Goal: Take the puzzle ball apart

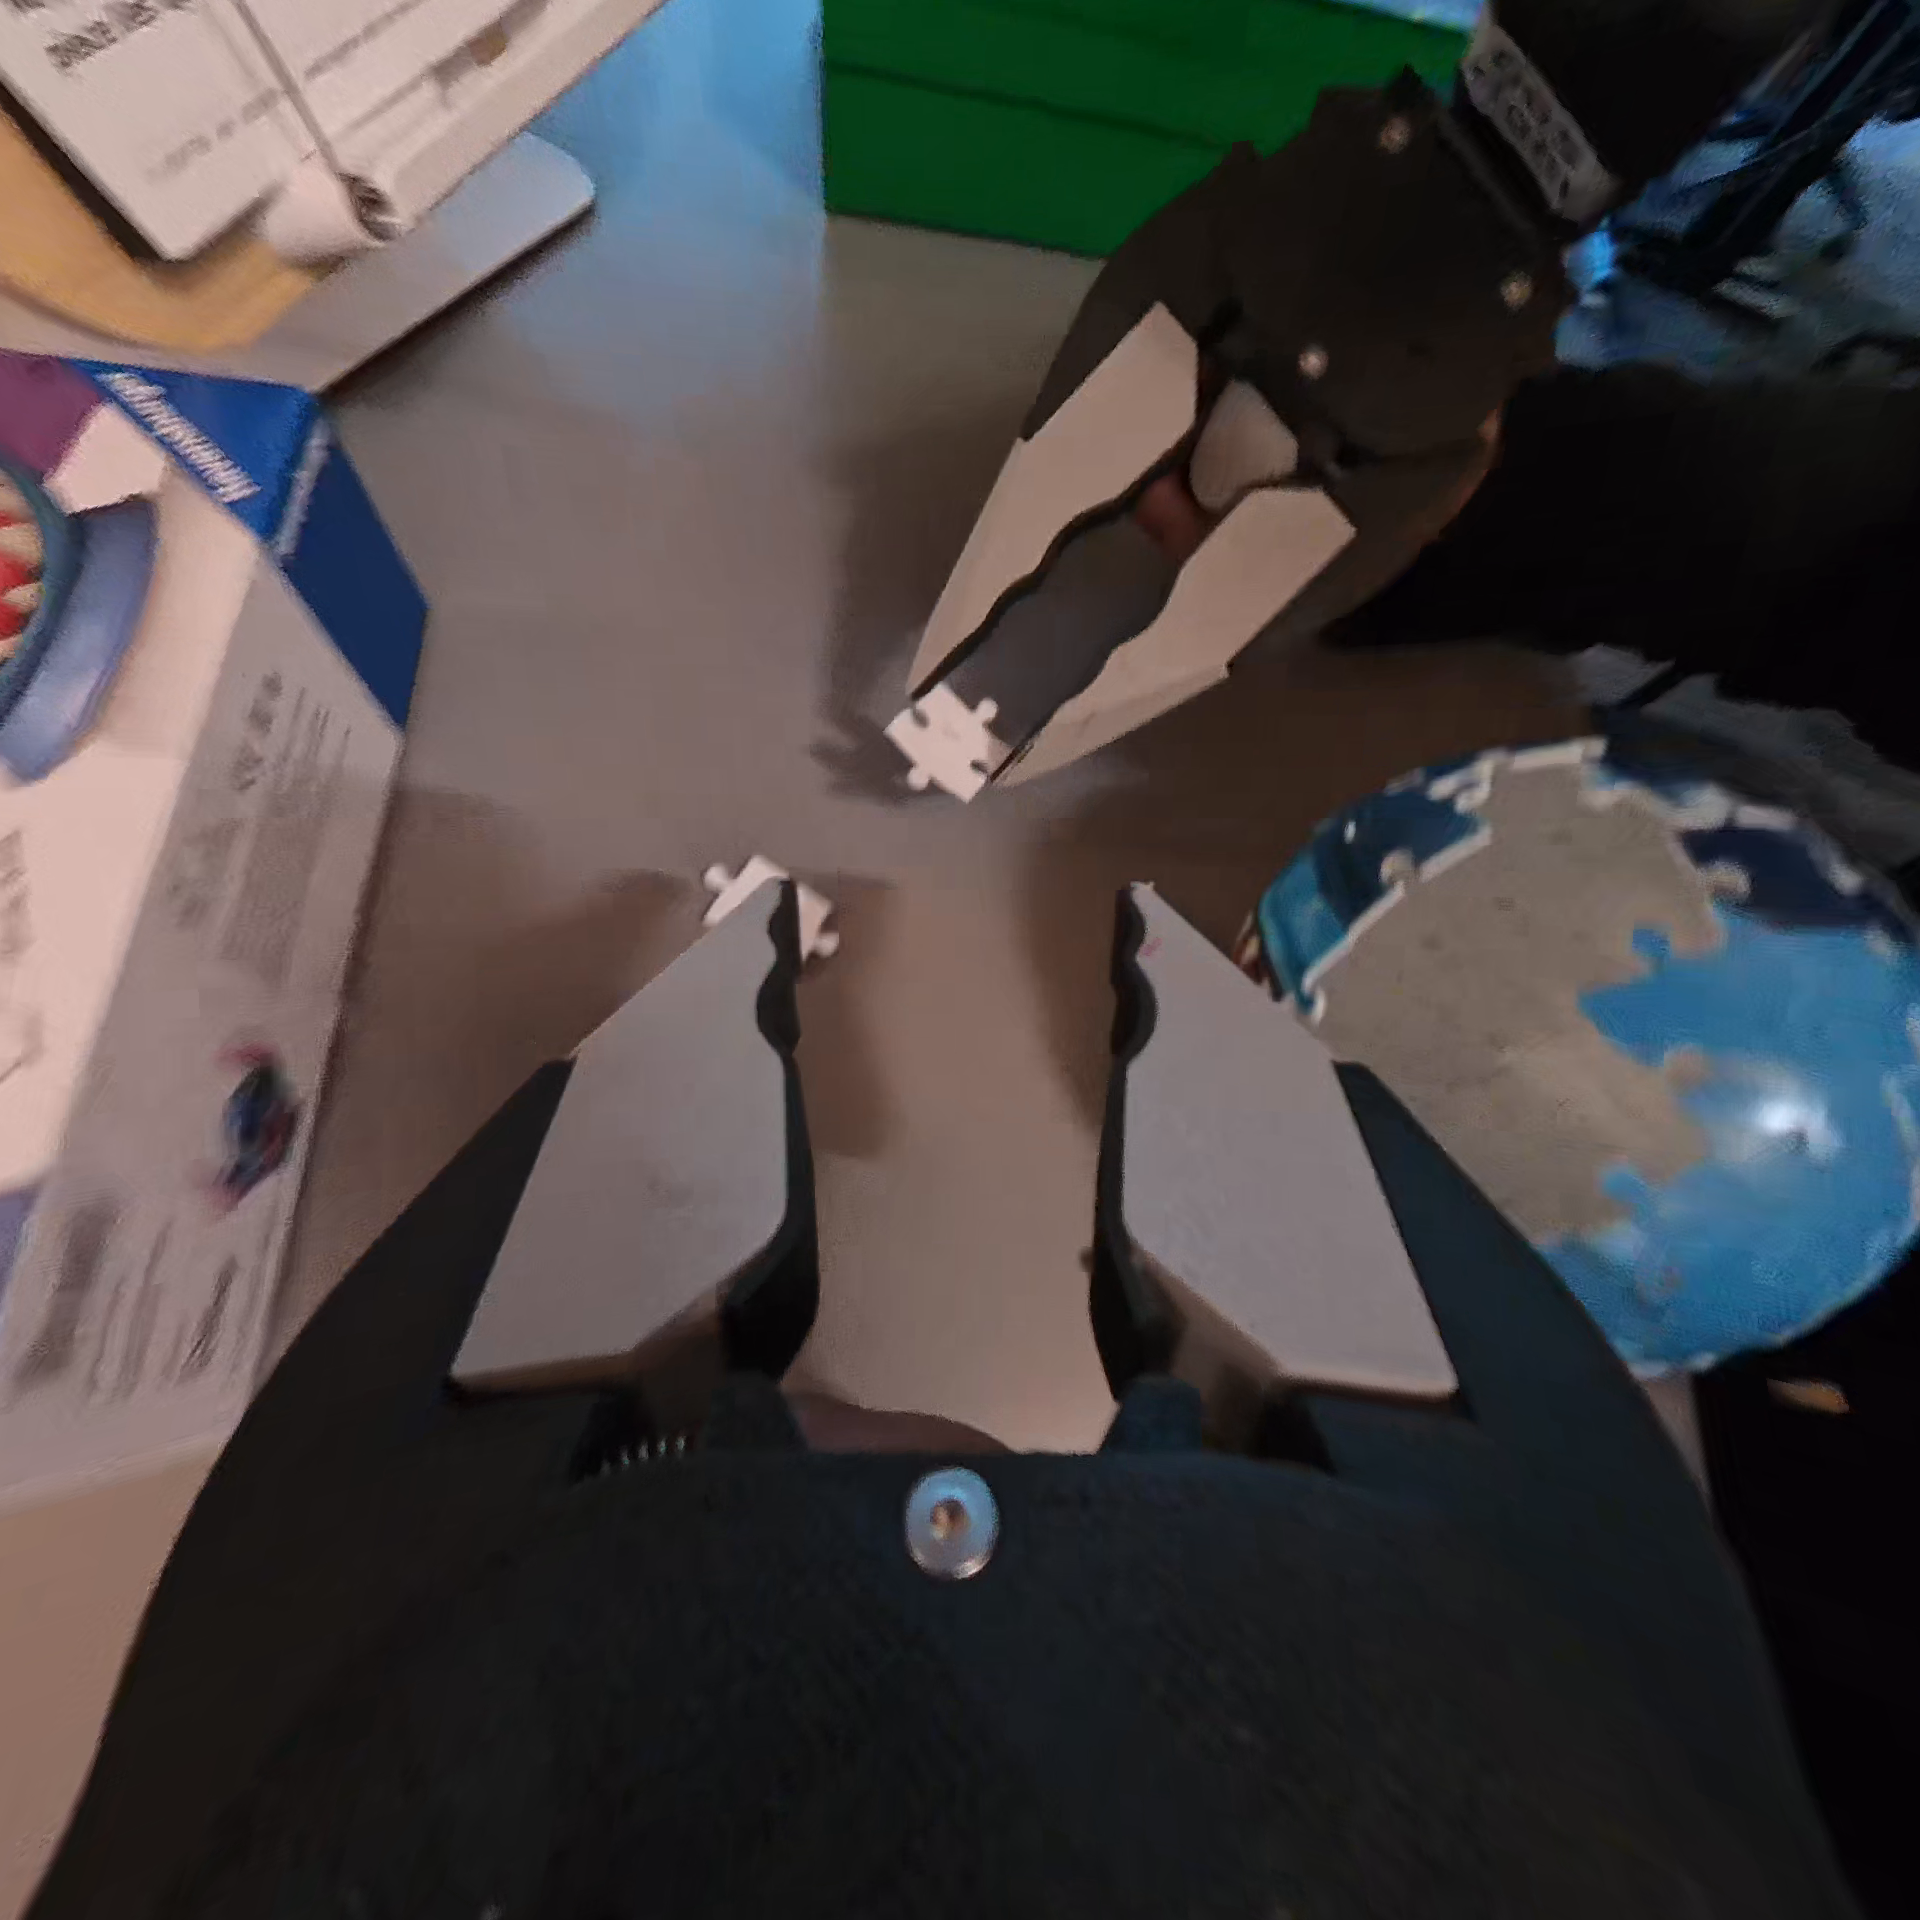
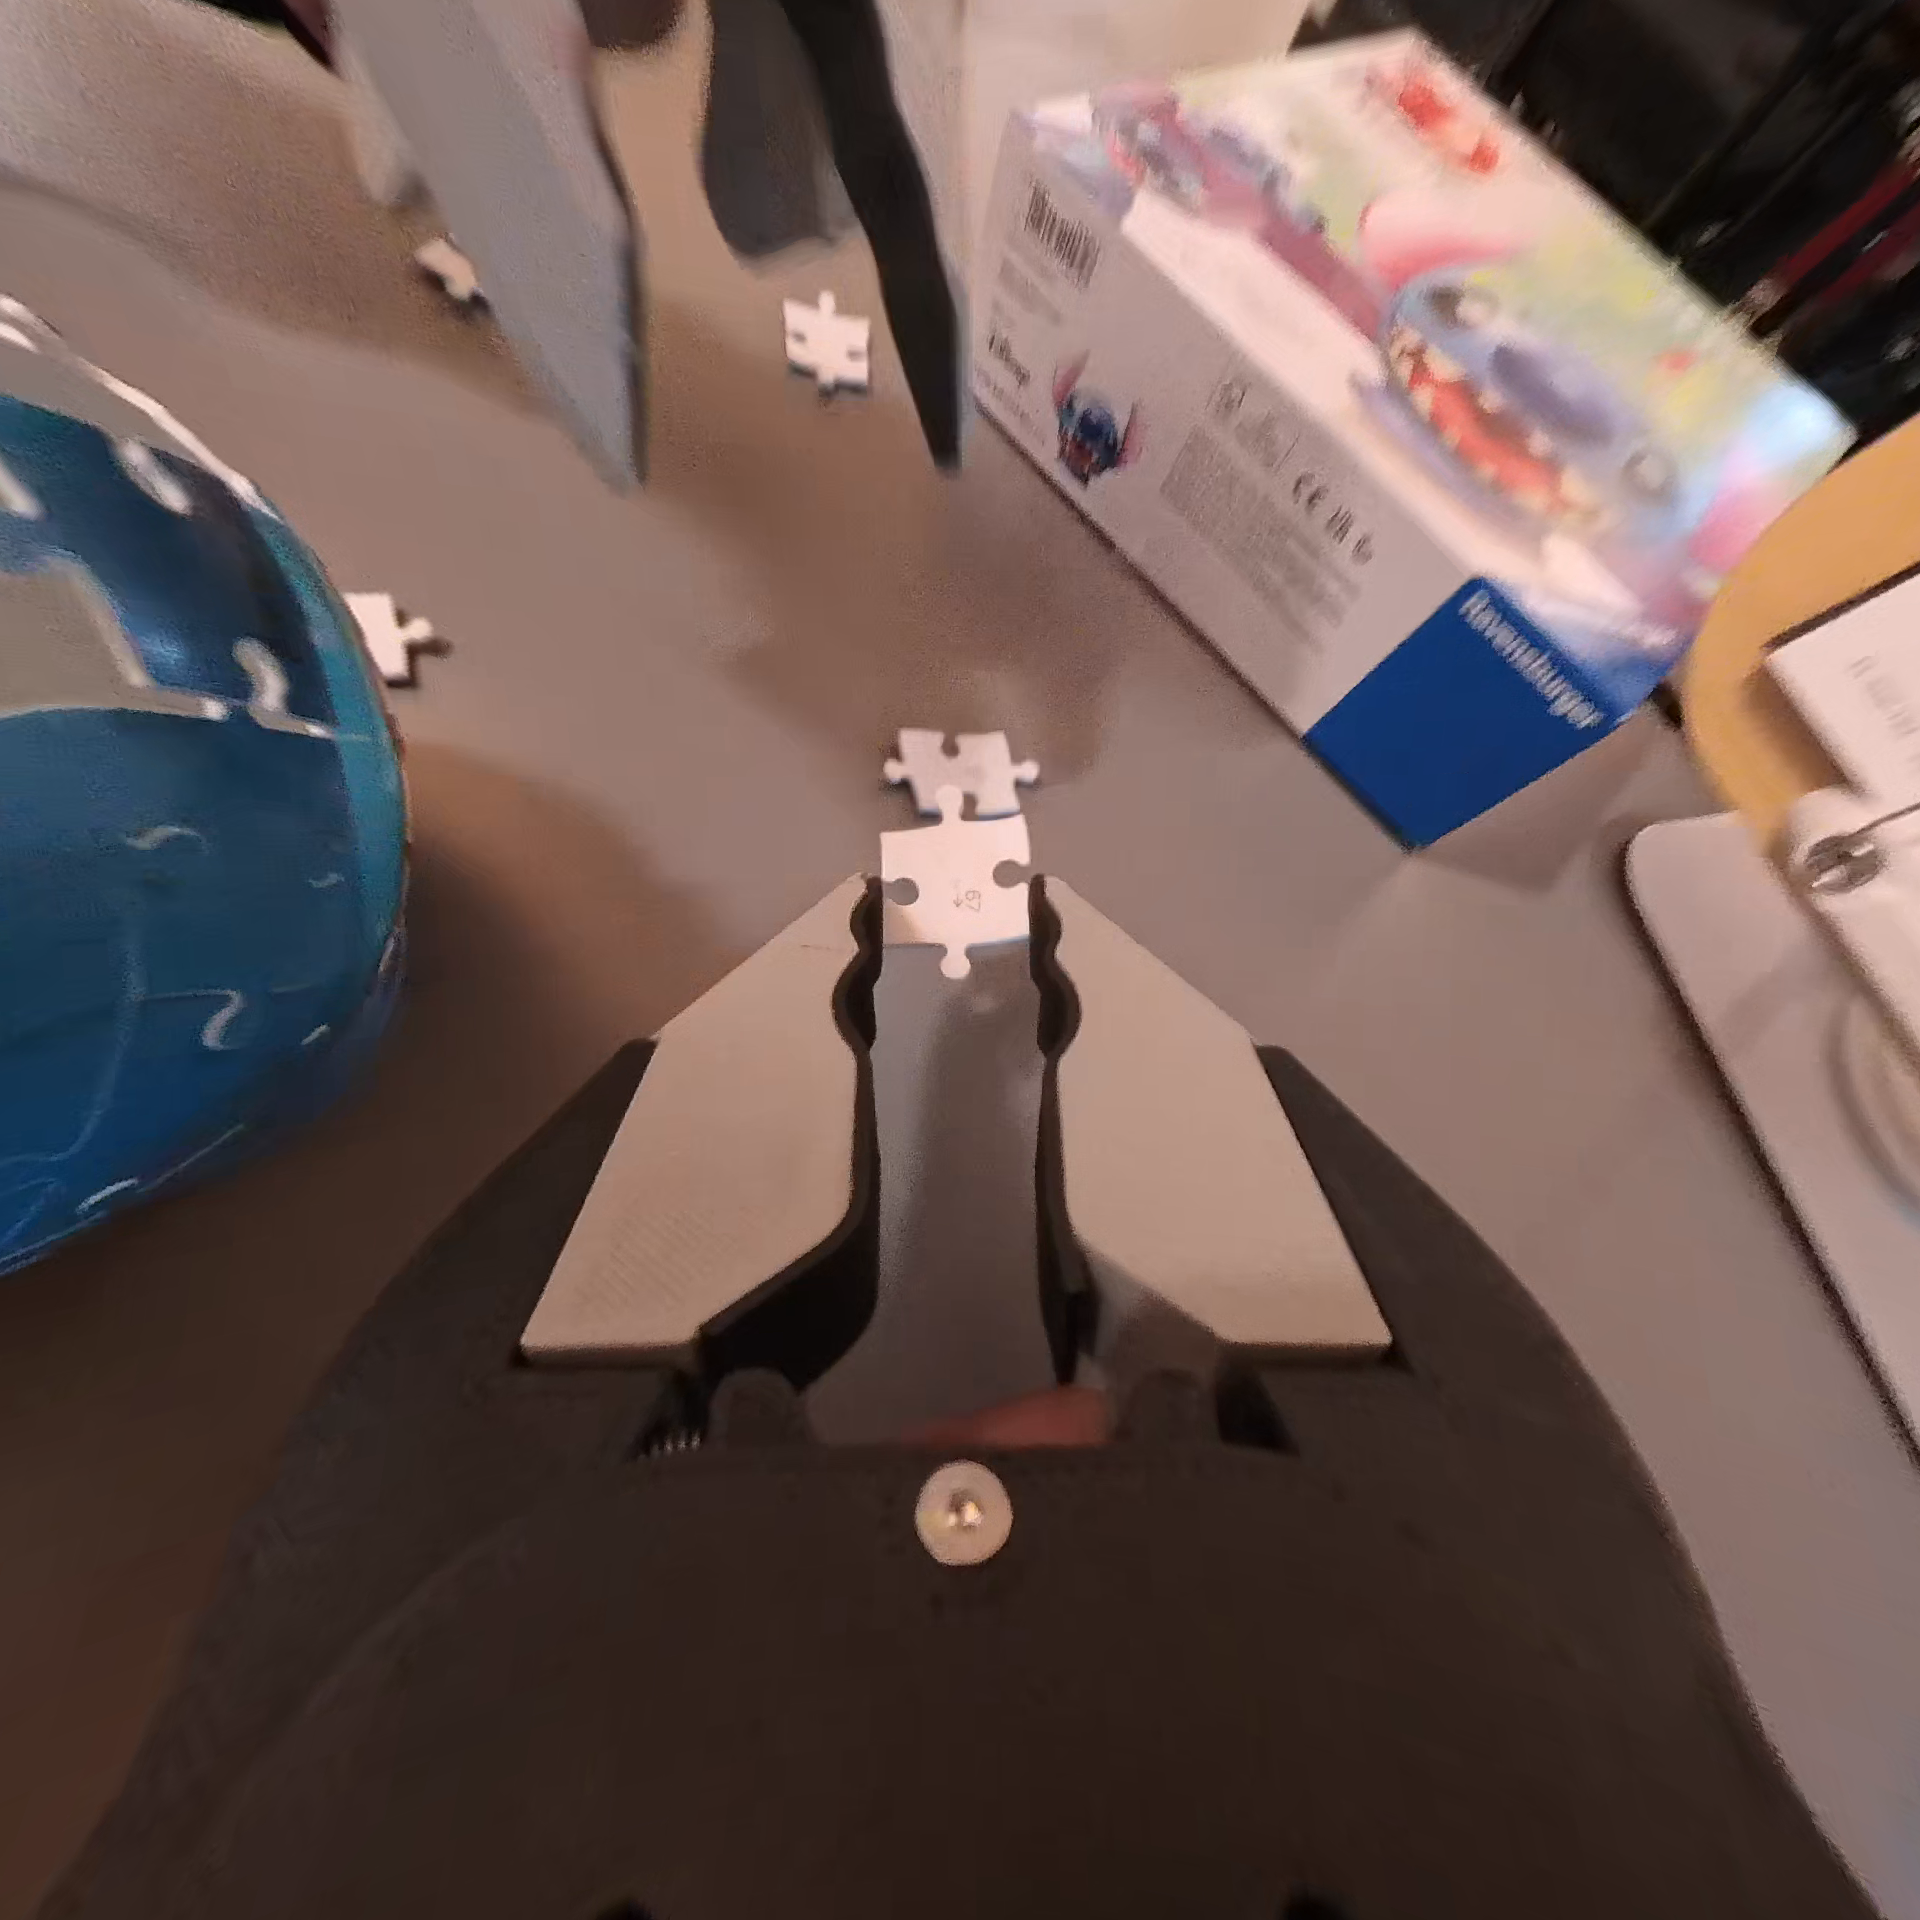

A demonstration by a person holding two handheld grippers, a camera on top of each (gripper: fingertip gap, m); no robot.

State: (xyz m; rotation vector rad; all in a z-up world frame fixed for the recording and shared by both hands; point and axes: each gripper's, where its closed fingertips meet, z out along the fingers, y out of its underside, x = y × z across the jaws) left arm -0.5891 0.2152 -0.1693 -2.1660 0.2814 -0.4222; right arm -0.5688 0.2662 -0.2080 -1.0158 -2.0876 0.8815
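The blue puzzle ball [image 1: 1704,1049] stands on the grey table, with a large grey gap where pieces are gone; it also shows at the left of the right wrist view [image 2: 187,831]. My right gripper [image 2: 954,885] is shut on a white puzzle piece [image 2: 956,899], held low over the table; the left wrist view shows this piece [image 1: 940,743] at its tips. My left gripper [image 1: 956,899] is open and empty, left of the ball. A loose piece [image 1: 816,914] lies by its left fingertip. Several loose pieces [image 2: 961,764] lie face down on the table.
The puzzle's white and blue box [image 1: 208,831] lies at the left, also seen in the right wrist view [image 2: 1351,416]. A grey pad with white papers [image 1: 343,135] lies at the far left. A green block [image 1: 1039,114] stands at the back. A wooden round edge [image 2: 1745,623] is at the right. My hands' fingertips stand some 8 cm from each other.
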